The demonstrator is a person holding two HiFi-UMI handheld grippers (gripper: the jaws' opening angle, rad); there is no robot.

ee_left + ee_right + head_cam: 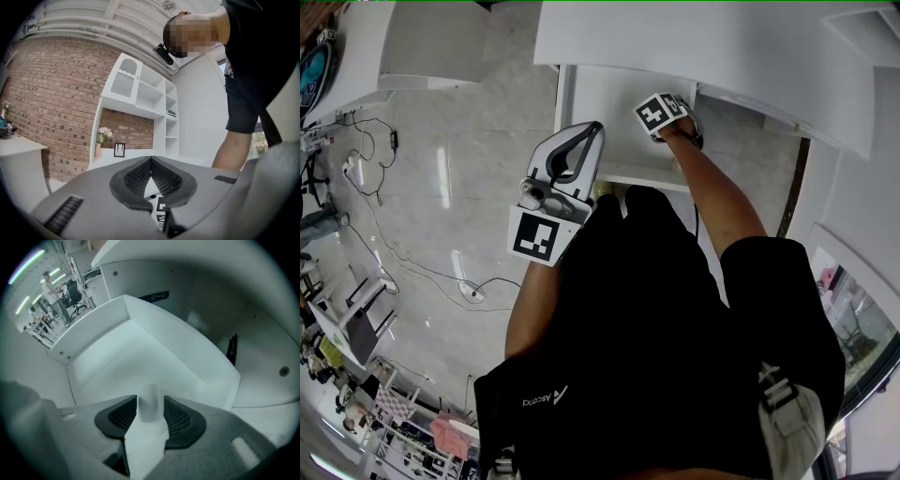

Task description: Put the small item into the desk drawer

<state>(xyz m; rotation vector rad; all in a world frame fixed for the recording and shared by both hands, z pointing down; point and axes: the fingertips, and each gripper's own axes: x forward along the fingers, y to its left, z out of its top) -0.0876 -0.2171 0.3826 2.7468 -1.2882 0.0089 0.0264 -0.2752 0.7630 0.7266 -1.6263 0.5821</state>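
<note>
The white desk drawer [602, 111] stands pulled out under the desk top [703, 47]. My right gripper [673, 109] reaches down into it, and its marker cube covers the jaws in the head view. In the right gripper view the right gripper [150, 405] is shut on a small pale cylinder [150, 401], held upright above the drawer's bare white floor [122, 362], within its walls [187, 348]. My left gripper [589, 136] hangs beside the drawer's front left corner. In its own view the left gripper [151, 160] points up into the room, shut with its tips touching and nothing between them.
Grey floor with loose cables [412, 234] lies to the left of the drawer, and another white desk [412, 47] stands at the far left. My body and black clothing [656, 337] fill the near side. A white shelf unit [140, 93] against a brick wall [56, 93] shows behind.
</note>
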